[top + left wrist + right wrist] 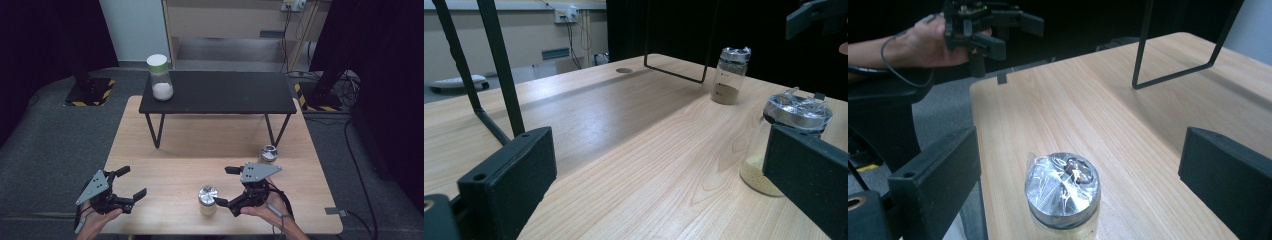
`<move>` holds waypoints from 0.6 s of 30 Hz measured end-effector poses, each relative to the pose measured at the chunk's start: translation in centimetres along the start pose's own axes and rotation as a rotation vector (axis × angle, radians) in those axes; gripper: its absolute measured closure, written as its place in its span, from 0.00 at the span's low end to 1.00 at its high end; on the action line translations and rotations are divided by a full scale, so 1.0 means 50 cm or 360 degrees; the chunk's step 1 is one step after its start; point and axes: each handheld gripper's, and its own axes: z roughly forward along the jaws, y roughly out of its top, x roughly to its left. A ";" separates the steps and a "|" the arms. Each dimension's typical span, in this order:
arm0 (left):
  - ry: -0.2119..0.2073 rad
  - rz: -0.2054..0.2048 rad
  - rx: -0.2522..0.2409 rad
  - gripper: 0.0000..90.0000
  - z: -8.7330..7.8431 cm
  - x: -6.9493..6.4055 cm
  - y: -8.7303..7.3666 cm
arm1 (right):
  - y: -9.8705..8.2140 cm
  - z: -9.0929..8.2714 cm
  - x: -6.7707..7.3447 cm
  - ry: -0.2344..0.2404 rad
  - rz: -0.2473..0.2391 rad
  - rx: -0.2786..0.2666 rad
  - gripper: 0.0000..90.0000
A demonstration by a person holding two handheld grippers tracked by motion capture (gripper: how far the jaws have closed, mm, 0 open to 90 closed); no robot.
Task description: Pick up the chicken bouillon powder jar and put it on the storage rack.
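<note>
High view: the light wooden table carries a low black shelf on thin metal legs at its far half. A tall clear jar with a white-green lid and white powder stands on the shelf's left end. A small glass jar with a foil-wrapped lid and yellowish powder stands near the table's front edge. A second foil-capped glass jar stands to its right and farther back, by the shelf's right leg. The right gripper is just right of the near jar, jaws spread, nothing between them. The left gripper is well to the jar's left, jaws spread, released.

Left gripper view: jaws wide apart and empty. The near jar sits partly behind the right-hand jaw; the second jar, holding brown powder, stands beyond it.

Right gripper view: the near jar stands upright between the spread jaws, touching neither. The left gripper, in a hand, is beyond the table's edge.
</note>
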 end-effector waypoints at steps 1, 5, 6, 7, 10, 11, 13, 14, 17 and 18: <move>0.0000 0.0001 0.0000 0.00 0.000 0.000 0.000 | -0.001 0.004 0.000 0.0003 -0.0001 0.0003 0.04; -0.0003 0.0000 0.0002 0.00 0.000 0.000 0.000 | -0.005 0.020 -0.001 0.0019 0.0006 0.0023 0.05; -0.0004 0.0001 0.0004 0.00 0.001 0.000 0.000 | -0.006 0.024 -0.002 0.0023 0.0006 0.0028 0.05; -0.0005 0.0002 0.0006 0.00 0.001 0.000 0.001 | -0.007 0.029 -0.003 0.0030 0.0011 0.0036 0.05; -0.0006 0.0003 0.0009 0.00 0.002 0.000 0.001 | -0.013 0.042 -0.007 0.0048 0.0025 0.0060 0.05; -0.0006 0.0003 0.0008 0.00 0.002 0.000 0.001 | -0.014 0.046 -0.007 0.0052 0.0029 0.0066 0.05; -0.0005 0.0002 0.0008 0.00 0.001 0.000 0.001 | -0.019 0.054 -0.010 0.0065 0.0035 0.0075 0.05; -0.0006 0.0002 0.0009 0.00 0.001 0.000 0.001 | -0.020 0.057 -0.011 0.0069 0.0038 0.0081 0.05; -0.0007 0.0004 0.0012 0.00 0.002 0.000 0.001 | -0.026 0.066 -0.012 0.0076 0.0042 0.0093 0.05; -0.0007 0.0004 0.0012 0.00 0.002 0.000 0.001 | -0.027 0.068 -0.012 0.0077 0.0042 0.0099 0.05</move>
